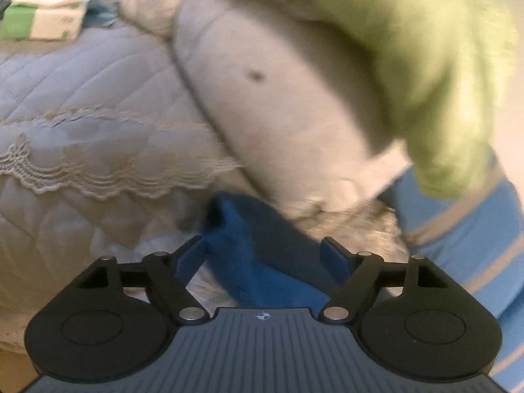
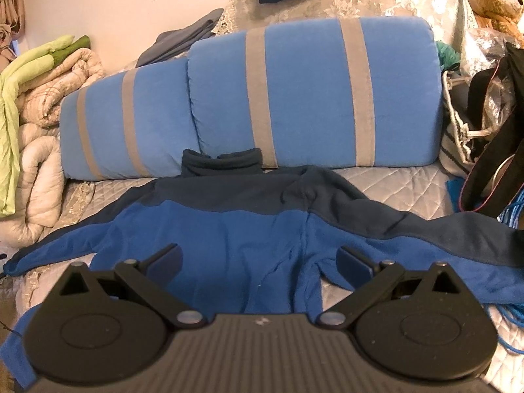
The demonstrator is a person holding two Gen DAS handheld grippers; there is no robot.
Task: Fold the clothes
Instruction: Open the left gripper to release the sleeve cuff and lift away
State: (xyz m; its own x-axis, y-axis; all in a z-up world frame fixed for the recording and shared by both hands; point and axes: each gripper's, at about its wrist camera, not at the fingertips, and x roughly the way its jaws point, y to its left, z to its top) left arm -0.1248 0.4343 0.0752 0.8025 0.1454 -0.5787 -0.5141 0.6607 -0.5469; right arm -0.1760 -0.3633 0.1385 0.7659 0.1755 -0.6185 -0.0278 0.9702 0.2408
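Left gripper (image 1: 265,255) is pointing downward, jaws standing wide apart, pads pressing on nothing; view is blurred. Right gripper (image 2: 258,258) is also angling downward, jaws spread wide, nothing clamped between them, view sharp.

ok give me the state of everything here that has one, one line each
left claw: open, a blue sleeve end between its fingers, not pinched
right claw: open, over the fleece body
blue fleece jacket: spread flat on the bed, sleeves out, unfolded
striped blue cushions: lying behind the collar
beige comforter: bunched up
tissue box: open, tissue sticking out
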